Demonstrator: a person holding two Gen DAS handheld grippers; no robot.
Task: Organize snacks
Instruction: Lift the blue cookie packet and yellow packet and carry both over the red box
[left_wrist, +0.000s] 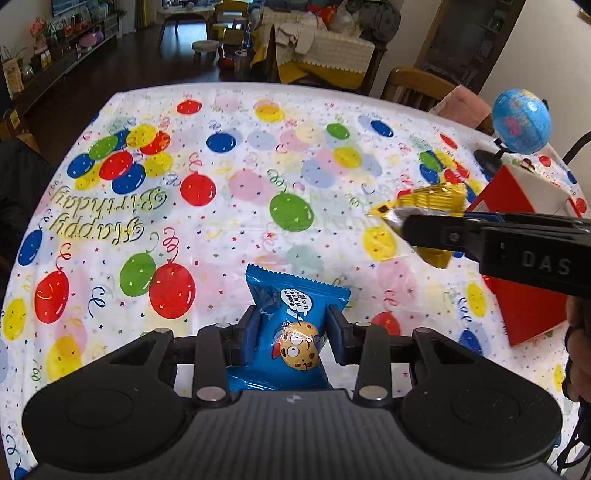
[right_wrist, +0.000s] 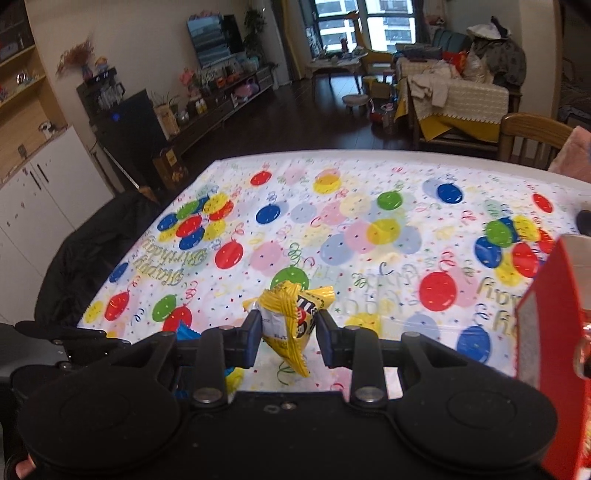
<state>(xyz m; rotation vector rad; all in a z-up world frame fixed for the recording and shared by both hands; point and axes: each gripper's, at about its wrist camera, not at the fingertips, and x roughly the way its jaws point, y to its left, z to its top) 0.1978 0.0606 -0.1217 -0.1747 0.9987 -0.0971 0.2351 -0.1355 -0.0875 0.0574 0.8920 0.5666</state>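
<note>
Both hands loaded! The left gripper is clamped on the blue cookie packet, long axis pointing away over the tabletop. The right gripper pinches the yellow candy bag (crumpled, lifted), nearer the red box by the right edge, so it probably drops first.

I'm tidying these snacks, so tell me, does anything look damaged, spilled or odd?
Nothing spilled. The yellow candy packet in the right gripper looks crumpled and twisted. The blue cookie packet between the left gripper's fingers looks intact.
</note>
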